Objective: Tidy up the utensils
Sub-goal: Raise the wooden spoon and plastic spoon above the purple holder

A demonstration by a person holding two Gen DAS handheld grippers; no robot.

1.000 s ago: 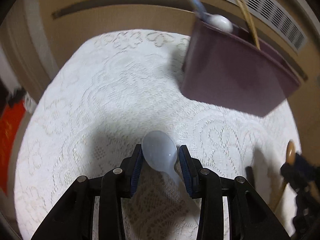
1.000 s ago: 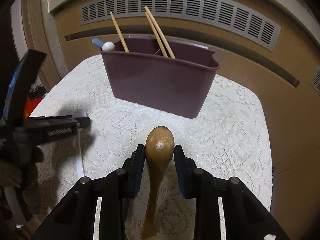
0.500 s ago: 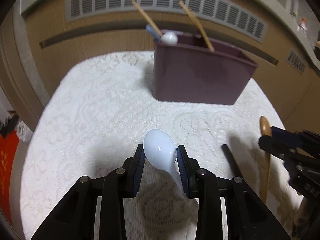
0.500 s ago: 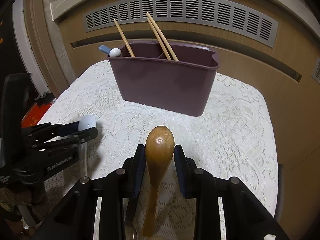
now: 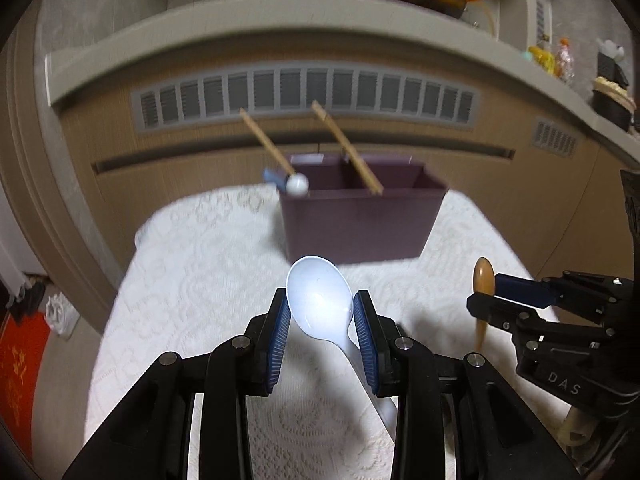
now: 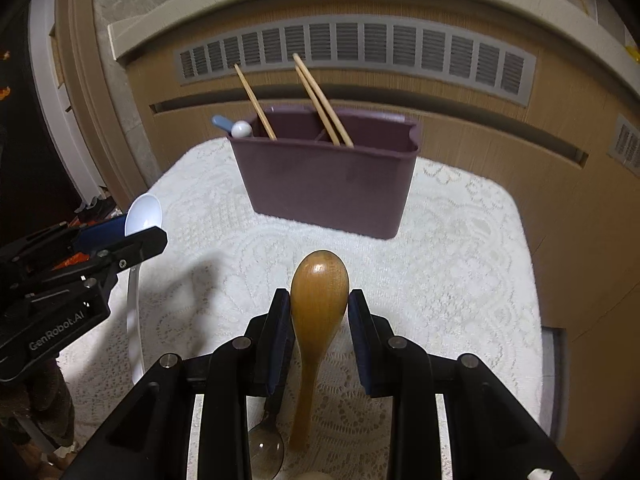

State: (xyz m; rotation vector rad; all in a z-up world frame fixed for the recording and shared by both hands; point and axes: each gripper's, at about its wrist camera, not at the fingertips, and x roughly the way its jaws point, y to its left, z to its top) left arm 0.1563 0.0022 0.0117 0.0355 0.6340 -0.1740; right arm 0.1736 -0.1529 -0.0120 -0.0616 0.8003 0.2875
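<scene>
Spoons fill both my grippers: the left gripper (image 5: 320, 316) is clamped on a glossy white plastic spoon (image 5: 318, 300), the right gripper (image 6: 319, 312) on a smooth wooden spoon (image 6: 319, 284), bowls forward, handles trailing back and down. Straight ahead on the far side of the lace tablecloth (image 6: 460, 260) stands the purple divided caddy (image 6: 326, 184), with 3 chopsticks (image 6: 320, 100) leaning inside. I judge neither hand clearly nearer.

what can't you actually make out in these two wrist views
- Inside of the dark purple plastic caddy: the front wall hides the lower ends of the wooden chopsticks in both views.
- White plastic spoon: handle end hidden under the left gripper, left view.
- Brown wooden spoon: handle tip cut off below the right gripper.
- Clear spoon on the lace cloth: mostly covered by gripper, right view.
- Shelf items: blurred, left view.
</scene>
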